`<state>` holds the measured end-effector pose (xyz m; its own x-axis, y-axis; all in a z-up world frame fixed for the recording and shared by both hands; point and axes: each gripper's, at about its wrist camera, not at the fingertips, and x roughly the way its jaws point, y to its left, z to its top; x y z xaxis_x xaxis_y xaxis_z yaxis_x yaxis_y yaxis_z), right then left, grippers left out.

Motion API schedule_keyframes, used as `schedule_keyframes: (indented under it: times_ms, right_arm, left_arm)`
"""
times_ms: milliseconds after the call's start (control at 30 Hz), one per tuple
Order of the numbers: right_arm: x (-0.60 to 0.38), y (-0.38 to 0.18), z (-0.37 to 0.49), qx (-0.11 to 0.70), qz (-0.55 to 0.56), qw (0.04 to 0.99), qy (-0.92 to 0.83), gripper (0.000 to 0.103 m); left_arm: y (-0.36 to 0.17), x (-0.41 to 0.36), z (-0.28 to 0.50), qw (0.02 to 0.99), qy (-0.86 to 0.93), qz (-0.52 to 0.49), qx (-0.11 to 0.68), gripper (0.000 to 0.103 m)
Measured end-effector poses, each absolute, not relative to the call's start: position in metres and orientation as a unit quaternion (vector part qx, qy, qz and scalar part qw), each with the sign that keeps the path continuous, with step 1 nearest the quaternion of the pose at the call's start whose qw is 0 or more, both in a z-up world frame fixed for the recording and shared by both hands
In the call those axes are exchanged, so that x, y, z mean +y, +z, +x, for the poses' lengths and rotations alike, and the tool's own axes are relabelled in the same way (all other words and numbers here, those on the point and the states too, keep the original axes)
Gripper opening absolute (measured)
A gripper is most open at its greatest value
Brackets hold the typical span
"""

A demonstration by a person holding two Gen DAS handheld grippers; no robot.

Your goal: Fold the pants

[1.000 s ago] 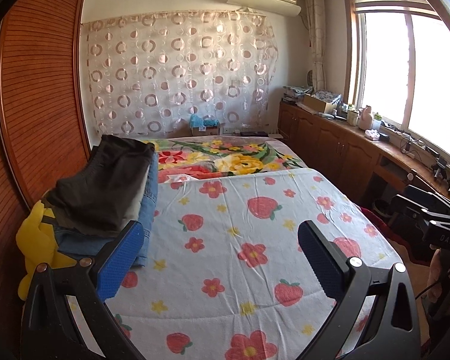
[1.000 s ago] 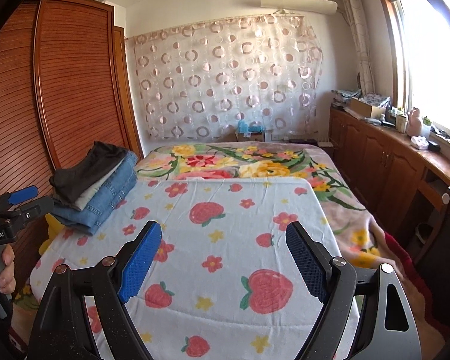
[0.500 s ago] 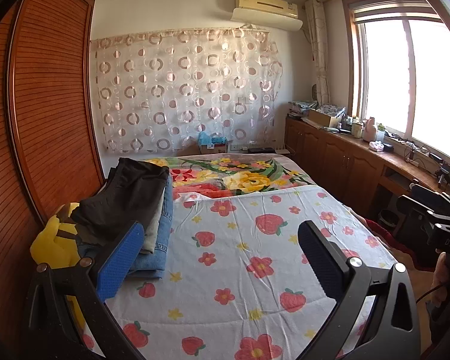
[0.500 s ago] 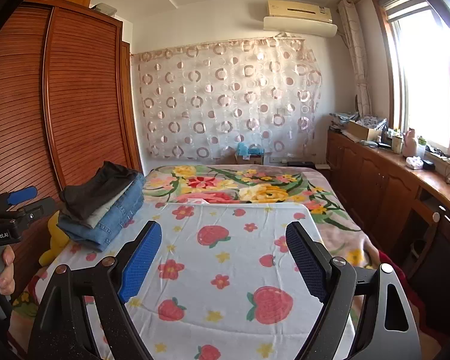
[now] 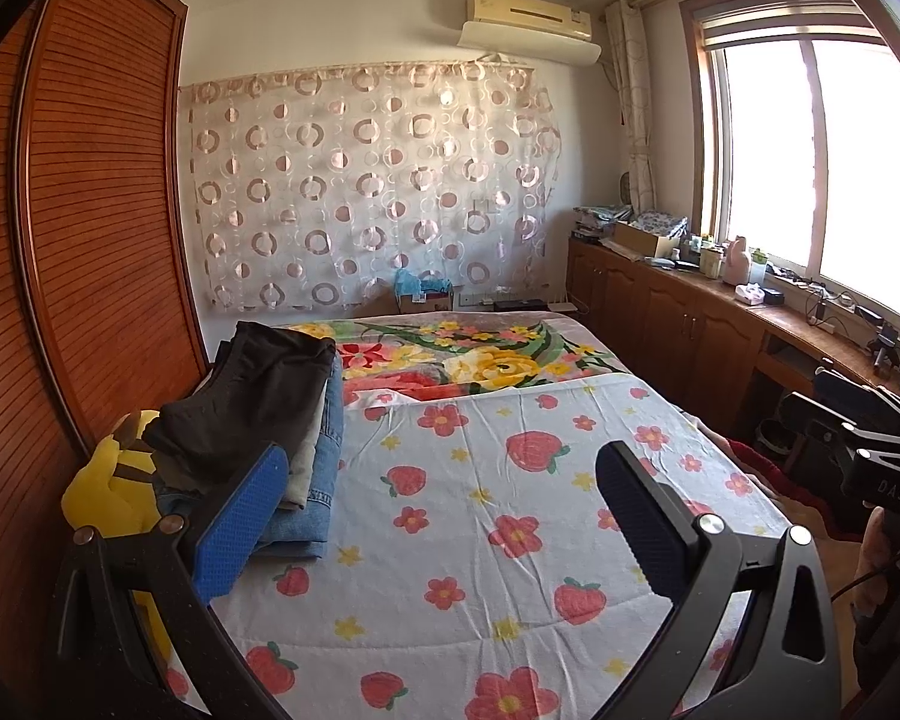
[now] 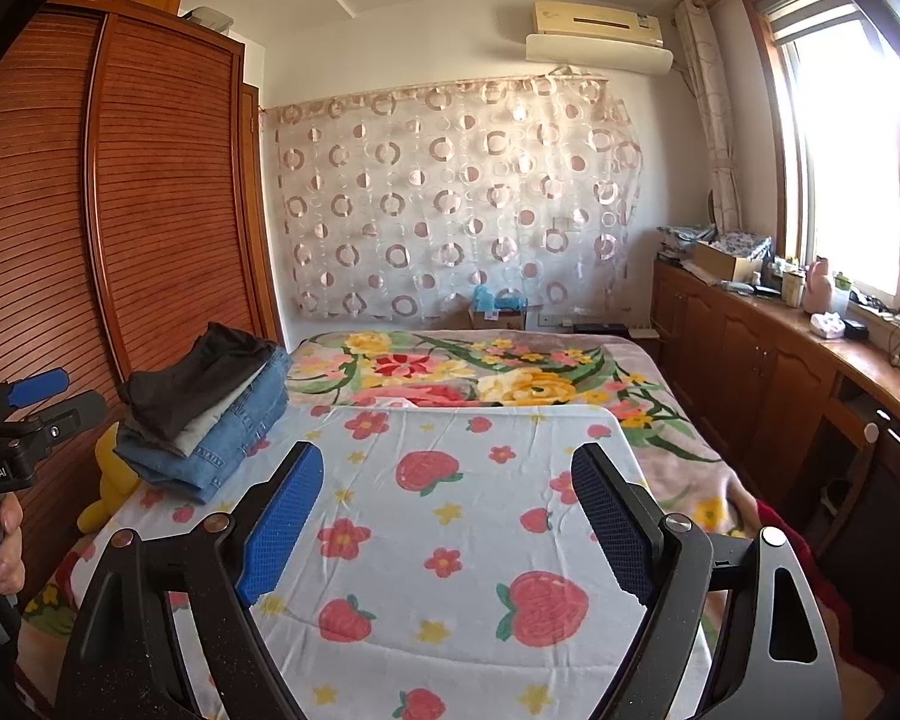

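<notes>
Two tongs wide above the bed
Left tongs (image 5: pixel 444 516) and right tongs (image 6: pixel 447 516) gape, holding nothing; one stack of folded pants (image 6: pixel 210 414) lies on the strawberry sheet (image 6: pixel 450 516).

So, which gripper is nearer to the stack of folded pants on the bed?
Left. The left gripper hangs just beside the stack of folded pants, its left finger overlapping the stack in view. The right gripper is over the bed's middle, farther right.
</notes>
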<state>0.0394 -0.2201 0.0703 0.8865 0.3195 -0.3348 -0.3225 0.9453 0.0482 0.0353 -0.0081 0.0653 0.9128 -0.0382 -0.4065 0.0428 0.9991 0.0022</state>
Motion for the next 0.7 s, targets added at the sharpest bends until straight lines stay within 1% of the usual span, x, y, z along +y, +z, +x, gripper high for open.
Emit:
schedule_keyframes:
  times_ms: [700]
  right_arm:
    - [-0.2157,0.0700,0.0368,0.170,-0.006,0.971,0.167,0.086]
  left_arm:
    - [0.0646,-0.0077,0.0351,0.978,-0.021,0.005,0.208,0.103]
